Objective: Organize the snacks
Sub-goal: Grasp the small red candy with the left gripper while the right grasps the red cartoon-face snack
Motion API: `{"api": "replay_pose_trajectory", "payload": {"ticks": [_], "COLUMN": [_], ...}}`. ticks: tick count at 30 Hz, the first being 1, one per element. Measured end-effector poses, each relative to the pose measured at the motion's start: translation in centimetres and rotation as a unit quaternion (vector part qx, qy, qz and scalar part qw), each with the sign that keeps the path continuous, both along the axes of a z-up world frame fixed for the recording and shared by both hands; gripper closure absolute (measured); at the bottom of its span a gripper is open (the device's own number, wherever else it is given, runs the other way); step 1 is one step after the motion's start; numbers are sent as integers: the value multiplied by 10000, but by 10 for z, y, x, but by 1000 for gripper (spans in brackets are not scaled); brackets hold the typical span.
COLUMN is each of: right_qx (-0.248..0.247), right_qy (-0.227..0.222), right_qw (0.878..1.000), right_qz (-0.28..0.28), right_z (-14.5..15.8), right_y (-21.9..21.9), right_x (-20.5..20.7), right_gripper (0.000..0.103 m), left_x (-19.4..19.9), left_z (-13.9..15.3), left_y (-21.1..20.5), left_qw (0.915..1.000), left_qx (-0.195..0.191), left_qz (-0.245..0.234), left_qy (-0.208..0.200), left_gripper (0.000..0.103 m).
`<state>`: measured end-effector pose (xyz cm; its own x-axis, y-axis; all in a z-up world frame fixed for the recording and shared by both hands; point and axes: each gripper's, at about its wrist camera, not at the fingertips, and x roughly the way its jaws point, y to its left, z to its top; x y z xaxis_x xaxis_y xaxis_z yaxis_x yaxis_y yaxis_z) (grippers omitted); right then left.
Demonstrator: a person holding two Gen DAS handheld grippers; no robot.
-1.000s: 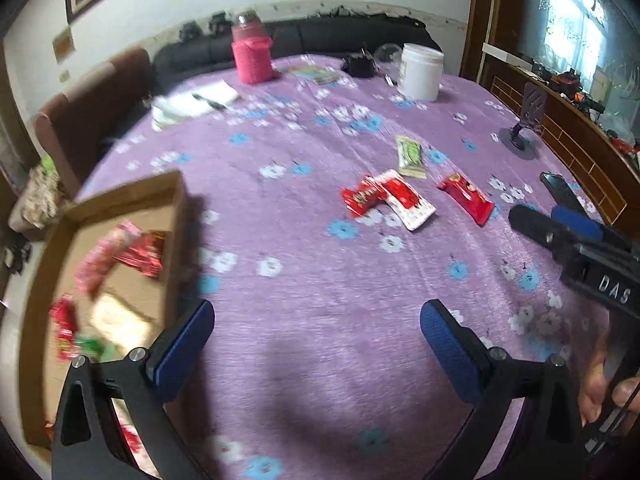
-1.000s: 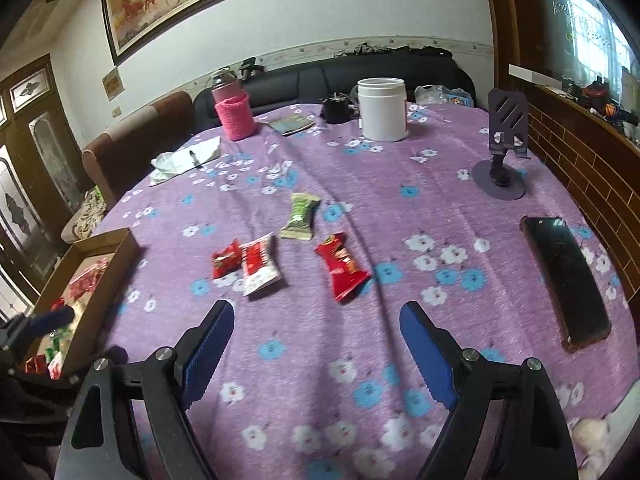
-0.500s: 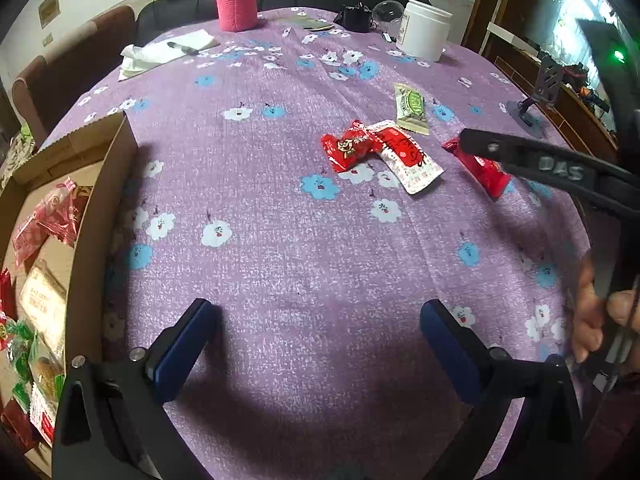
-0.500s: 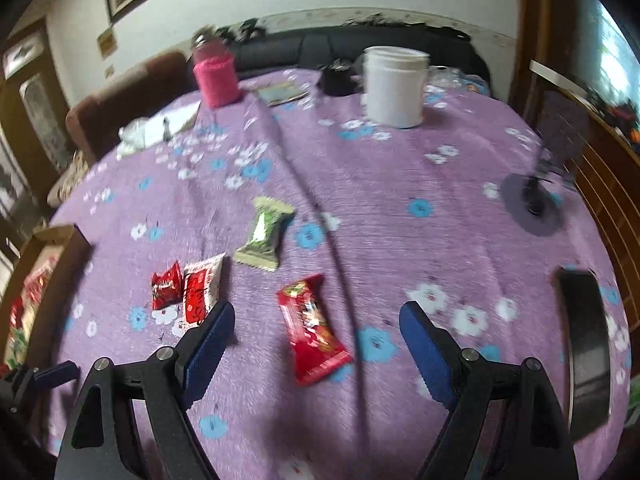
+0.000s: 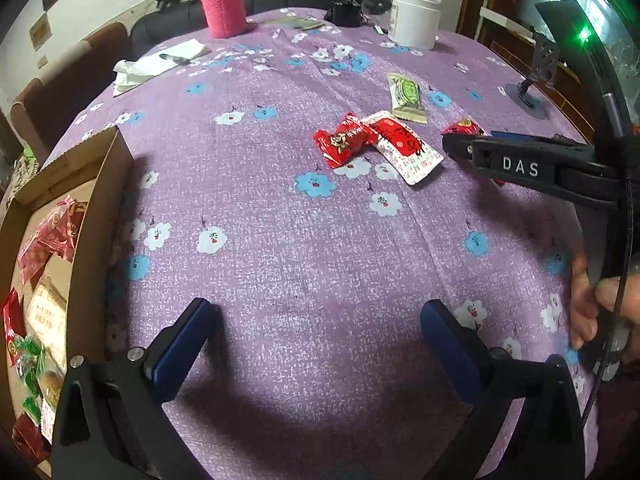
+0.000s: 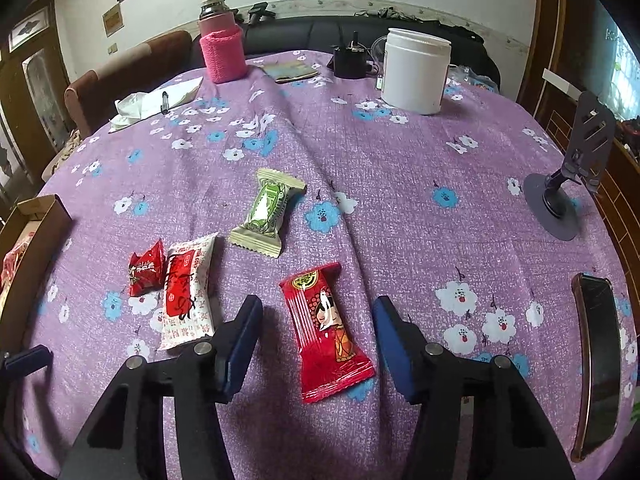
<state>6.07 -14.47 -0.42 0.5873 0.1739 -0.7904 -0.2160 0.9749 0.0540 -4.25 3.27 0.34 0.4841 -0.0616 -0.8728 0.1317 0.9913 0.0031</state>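
Observation:
A long red snack packet [image 6: 326, 332] lies flat on the purple flowered tablecloth between the fingers of my right gripper [image 6: 317, 310]. The jaws are closing and the pads stand a little apart from the packet on both sides. To its left lie a white-and-red packet [image 6: 186, 292] and a small red packet [image 6: 146, 270], with a green packet [image 6: 266, 212] further back. My left gripper [image 5: 316, 314] hovers open over bare cloth with nothing between its fingers. Beside it on the left is a cardboard box [image 5: 100, 200] holding several snacks [image 5: 48, 240].
A white jar [image 6: 416, 72] and a pink-sleeved flask [image 6: 222, 52] stand at the back. Tissues with a pen [image 6: 152, 100] lie at the back left. A phone [image 6: 598, 360] and a phone stand [image 6: 568, 192] sit on the right. A hand [image 5: 588, 300] holds the right gripper.
My right gripper has come forward and down over the long red packet, and its jaws have narrowed around it. My left gripper has sunk a little toward the cloth beside the box.

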Motion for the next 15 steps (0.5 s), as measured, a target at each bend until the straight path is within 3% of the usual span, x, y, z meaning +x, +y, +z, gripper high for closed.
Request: {"api": "replay_pose_trajectory", "payload": {"ticks": [4,8,12,15], "right_qx": [-33,-82,-16,139], "right_qy": [-25,-44,-44,2], "right_qw": [10000,10000,10000,9999], "right_qz": [-33,-19,-45,-45], "right_z": [1,1,2,3], "right_y": [-2,-4,-9,-14], "right_x": [0,-1,-2,-1], "right_gripper": [53,59,69,75], "left_x": [5,22,54,79], "left_z": [9,27,38,35], "left_y": [4,6,1,-9], "left_qw": [9986,9986,9948,9922], "left_qx": [-434,-360,-475,-98], "left_qz": [-194,-376,-896,-1241], "left_qy": [242,36,-86,-87], "left_gripper": [0,0,1,17]}}
